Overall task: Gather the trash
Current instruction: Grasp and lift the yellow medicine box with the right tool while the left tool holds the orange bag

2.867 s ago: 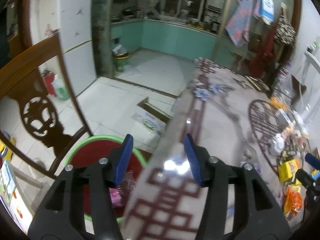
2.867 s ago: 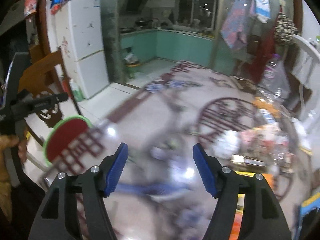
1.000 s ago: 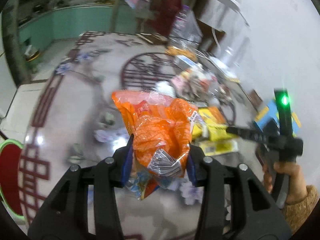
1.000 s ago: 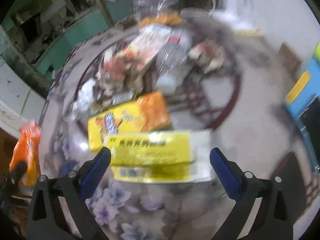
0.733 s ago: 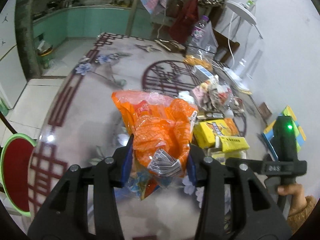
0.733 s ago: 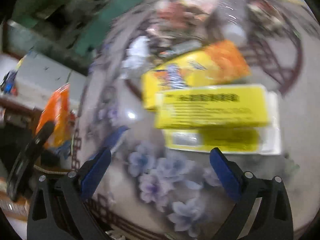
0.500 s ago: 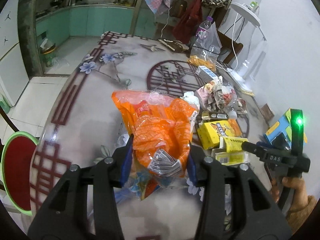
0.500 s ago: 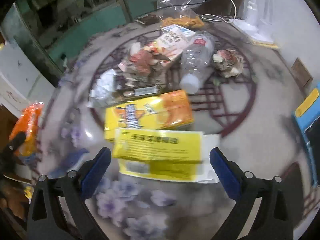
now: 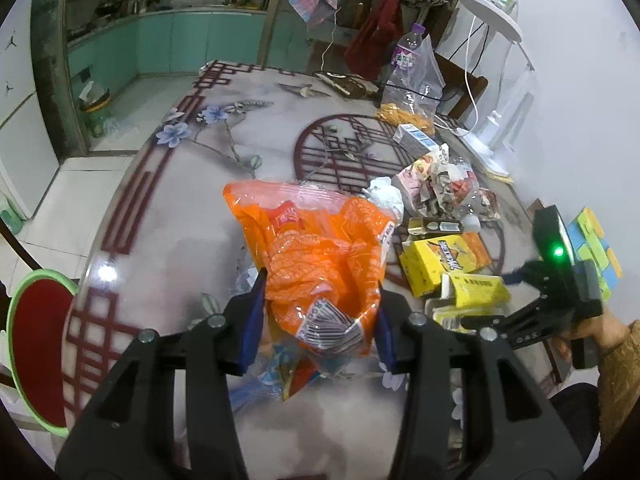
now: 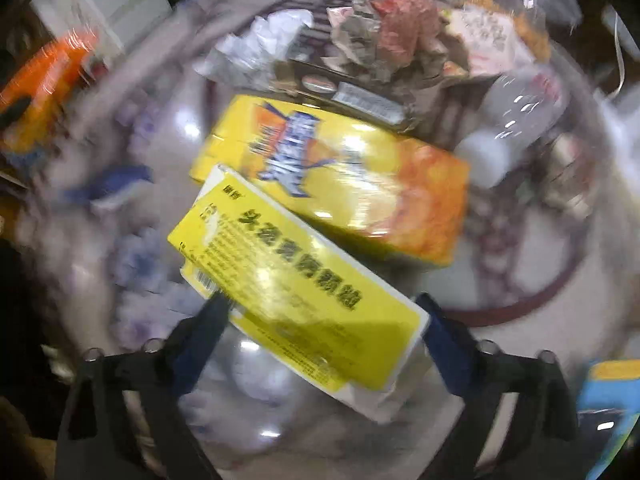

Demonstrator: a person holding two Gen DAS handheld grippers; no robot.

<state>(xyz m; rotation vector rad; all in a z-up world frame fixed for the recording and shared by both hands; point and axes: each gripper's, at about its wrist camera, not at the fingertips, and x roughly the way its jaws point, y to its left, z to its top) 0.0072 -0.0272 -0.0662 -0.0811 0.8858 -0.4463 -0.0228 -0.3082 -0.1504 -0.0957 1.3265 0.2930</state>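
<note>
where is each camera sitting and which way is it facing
Left wrist: on the left gripper, looking slantwise across the table; its fingers clamp an orange snack bag; the person's right hand shows.
Right wrist: on the right gripper, looking steeply down; its jaws are closing around a yellow box.
Shared: that yellow box, the orange-and-yellow carton, the orange bag.
</note>
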